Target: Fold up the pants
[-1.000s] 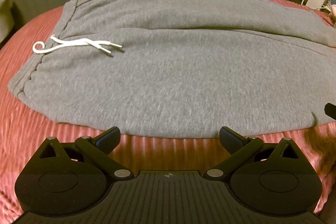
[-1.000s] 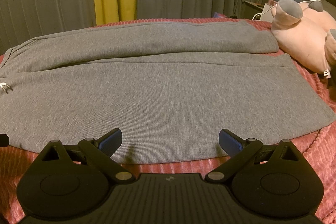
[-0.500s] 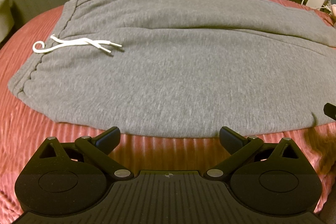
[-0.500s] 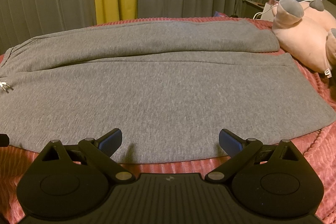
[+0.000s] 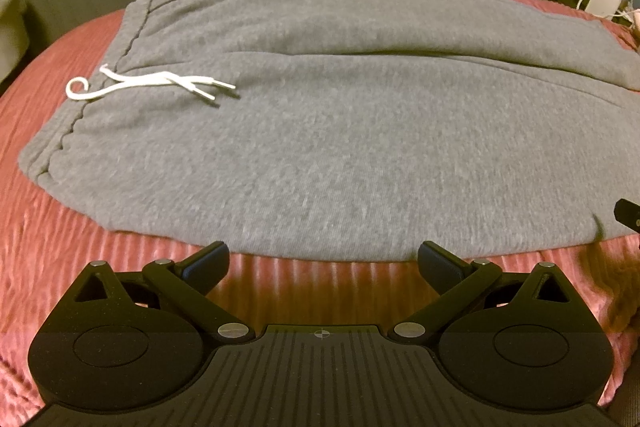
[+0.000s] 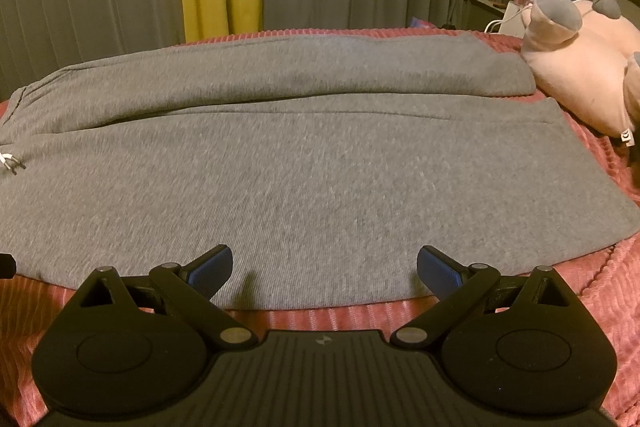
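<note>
Grey pants (image 5: 340,147), one pair, spread flat across a red ribbed bed (image 5: 60,247), white drawstring (image 5: 160,85) at the waistband; no brand or writing legible. Left gripper (image 5: 322,261) and right gripper (image 6: 324,265): jaws spread wide, empty, at the near hem edge. Pink plush toy (image 6: 580,75) beside the leg cuffs.

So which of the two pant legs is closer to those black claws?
The front leg, the broad flat one whose edge lies just ahead of the right gripper and left gripper. The other leg lies behind it, nearer the curtains.
</note>
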`<state>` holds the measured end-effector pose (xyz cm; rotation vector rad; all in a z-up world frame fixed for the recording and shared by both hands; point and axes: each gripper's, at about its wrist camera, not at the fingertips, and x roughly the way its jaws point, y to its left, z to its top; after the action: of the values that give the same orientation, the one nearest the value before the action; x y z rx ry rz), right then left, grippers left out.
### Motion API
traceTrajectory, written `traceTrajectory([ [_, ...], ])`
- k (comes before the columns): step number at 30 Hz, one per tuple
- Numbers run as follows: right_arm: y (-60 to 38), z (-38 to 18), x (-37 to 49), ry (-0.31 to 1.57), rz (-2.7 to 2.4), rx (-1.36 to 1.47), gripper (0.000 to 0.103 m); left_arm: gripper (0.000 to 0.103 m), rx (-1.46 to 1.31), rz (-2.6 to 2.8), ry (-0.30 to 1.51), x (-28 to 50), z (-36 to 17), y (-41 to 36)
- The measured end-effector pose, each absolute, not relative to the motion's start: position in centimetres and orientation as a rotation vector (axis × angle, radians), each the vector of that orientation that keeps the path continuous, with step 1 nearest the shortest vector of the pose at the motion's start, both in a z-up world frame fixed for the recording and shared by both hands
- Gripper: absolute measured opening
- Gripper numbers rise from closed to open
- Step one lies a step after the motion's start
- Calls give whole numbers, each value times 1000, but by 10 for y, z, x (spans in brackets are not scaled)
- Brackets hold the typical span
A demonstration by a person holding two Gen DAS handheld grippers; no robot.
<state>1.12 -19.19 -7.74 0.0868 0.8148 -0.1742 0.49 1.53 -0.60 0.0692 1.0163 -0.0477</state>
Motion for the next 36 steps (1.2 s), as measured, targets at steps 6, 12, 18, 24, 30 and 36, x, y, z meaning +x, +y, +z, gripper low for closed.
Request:
traceTrajectory([
  [6, -193, -78, 12, 825, -168, 96, 99, 103, 67, -41, 1033, 7, -7, 16],
  [12, -195, -80, 17, 848, -165, 115, 99, 103, 70, -40, 1040, 9, -8, 15],
  [18, -197, -82, 20, 869, -159, 127, 99, 103, 65, -42, 1046, 10, -8, 16],
  [24, -201, -83, 24, 885, -149, 156, 99, 103, 61, -32, 1063, 12, -6, 16],
  [30, -229, -88, 52, 921, -149, 254, 99, 103, 44, 74, 980, 34, 22, 11],
  [36, -260, -118, 92, 979, -211, 351, 99, 103, -66, 138, 839, 102, 48, -7],
])
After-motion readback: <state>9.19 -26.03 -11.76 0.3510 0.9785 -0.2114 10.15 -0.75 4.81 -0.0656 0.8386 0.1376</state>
